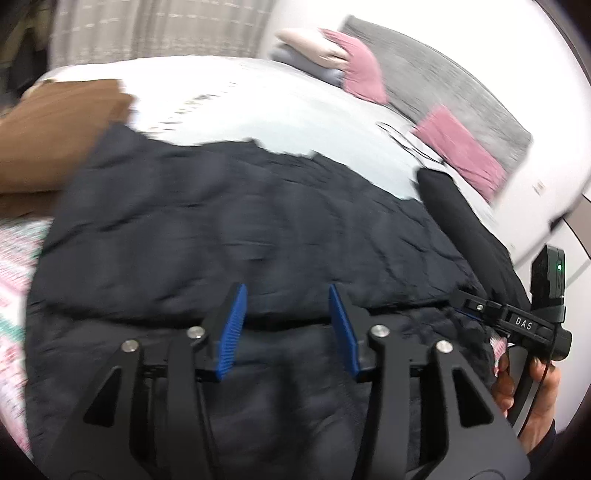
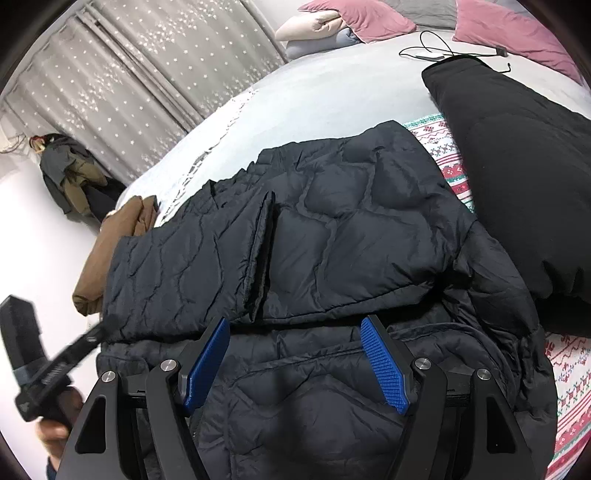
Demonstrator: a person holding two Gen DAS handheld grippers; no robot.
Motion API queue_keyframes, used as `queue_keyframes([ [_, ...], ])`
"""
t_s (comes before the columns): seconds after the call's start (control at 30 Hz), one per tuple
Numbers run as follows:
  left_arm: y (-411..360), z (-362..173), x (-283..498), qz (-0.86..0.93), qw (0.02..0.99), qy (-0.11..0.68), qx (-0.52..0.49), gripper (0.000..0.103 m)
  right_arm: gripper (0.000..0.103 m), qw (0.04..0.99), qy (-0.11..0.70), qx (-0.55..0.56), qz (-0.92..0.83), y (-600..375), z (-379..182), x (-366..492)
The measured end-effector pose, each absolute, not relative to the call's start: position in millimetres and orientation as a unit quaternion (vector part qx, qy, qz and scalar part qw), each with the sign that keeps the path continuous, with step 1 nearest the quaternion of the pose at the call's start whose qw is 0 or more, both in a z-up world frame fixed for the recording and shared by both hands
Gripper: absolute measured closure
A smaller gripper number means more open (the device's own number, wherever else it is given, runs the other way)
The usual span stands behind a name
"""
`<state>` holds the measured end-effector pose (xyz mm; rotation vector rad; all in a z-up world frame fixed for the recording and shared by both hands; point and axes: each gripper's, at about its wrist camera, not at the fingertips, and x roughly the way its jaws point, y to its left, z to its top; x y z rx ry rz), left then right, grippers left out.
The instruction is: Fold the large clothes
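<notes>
quilted jacket (image 2: 332, 236) lies lengthwise across the bed; left claw (image 1: 286, 326) and right claw (image 2: 295, 362) gape, empty.

1. A bed (image 2: 314, 96) with a pale blue sheet fills the room.
2. Pink pillows (image 2: 369, 16) lie at its head, beside a cream and grey bundle (image 2: 314, 26).
3. A white charger with a black cable (image 2: 430, 55) lies on the sheet.
4. A patterned blanket (image 2: 448, 158) lies on the sheet.
5. Grey star-print curtains (image 2: 147, 74) hang behind.
6. Coats (image 2: 70, 177) hang in the corner.
</notes>
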<state>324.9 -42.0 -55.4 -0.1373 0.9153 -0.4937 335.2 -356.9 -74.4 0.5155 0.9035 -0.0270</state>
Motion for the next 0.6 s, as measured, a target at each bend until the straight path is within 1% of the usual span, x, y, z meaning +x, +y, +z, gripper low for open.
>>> queue_keyframes([
  [0.17,0.6,-53.8,324.9,-0.172,0.877,0.443,-0.072,0.052,0.029,0.876,0.428,0.222,-0.022,-352.8,-67.3,333.9],
  [0.4,56.2,-38.8,277.6,-0.128,0.889,0.431,-0.09,0.045,0.028,0.887,0.4,0.229,-0.026,-365.6,-46.5,312.8],
  [0.43,65.2,-37.6,268.0,-0.123,0.891,0.427,-0.092,0.044,0.028,0.889,0.394,0.232,-0.025,-369.5,-42.0,305.7],
  [0.53,91.1,-38.3,242.1,-0.098,0.897,0.42,-0.094,0.034,0.028,0.896,0.379,0.228,-0.024,-379.0,-30.8,284.0],
  [0.6,104.2,-42.3,225.7,-0.091,0.897,0.423,-0.091,0.033,0.028,0.9,0.379,0.215,-0.028,-383.5,-27.7,271.6],
])
